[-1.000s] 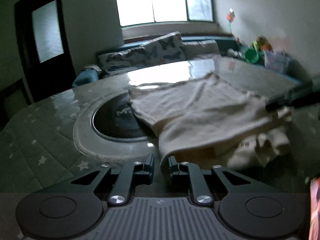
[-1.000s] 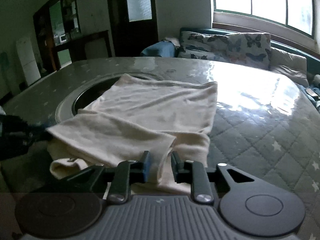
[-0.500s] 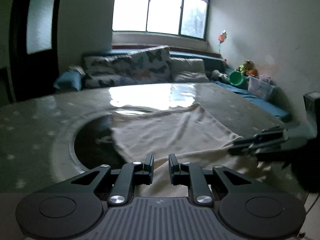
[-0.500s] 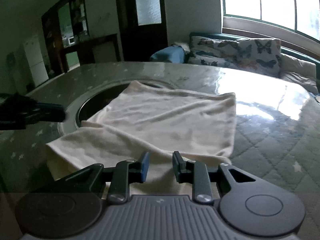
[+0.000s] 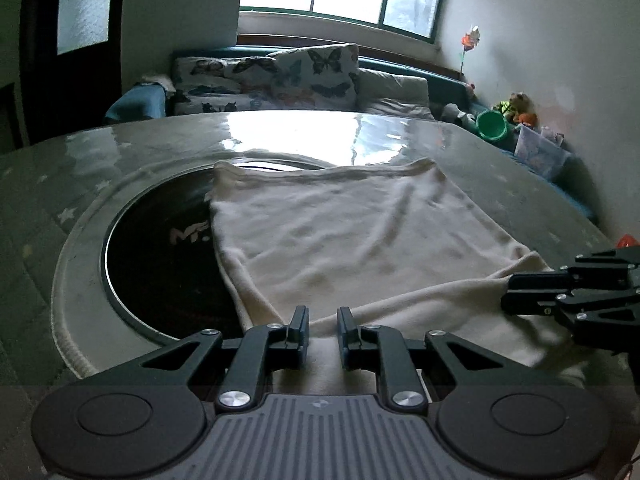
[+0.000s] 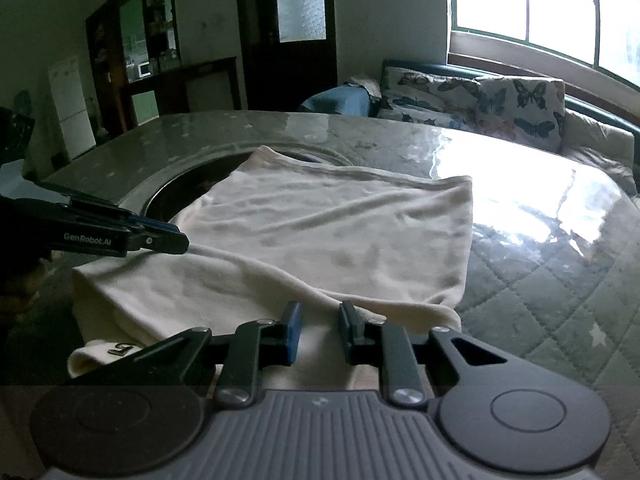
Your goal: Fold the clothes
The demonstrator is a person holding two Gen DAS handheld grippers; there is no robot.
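Observation:
A cream garment lies spread on the table, its far left corner over a round dark inset. Its near part is folded over in a soft ridge. My left gripper sits at that near edge, jaws narrow with cloth pinched between them. From the right wrist view the left gripper reaches in from the left, tips on the fold. My right gripper is closing on the ridge of the garment, which runs up between its fingers. The right gripper shows at the cloth's right corner.
The quilted, star-patterned table has a glossy cover. A sofa with butterfly cushions stands behind it under the window. A green bucket and toys sit at the far right. A white fridge and dark door stand far left.
The left gripper has swung sideways along the near edge. The crumpled heap of cloth has been drawn out, so the garment lies flatter. The right gripper has sunk slightly and barely shifted.

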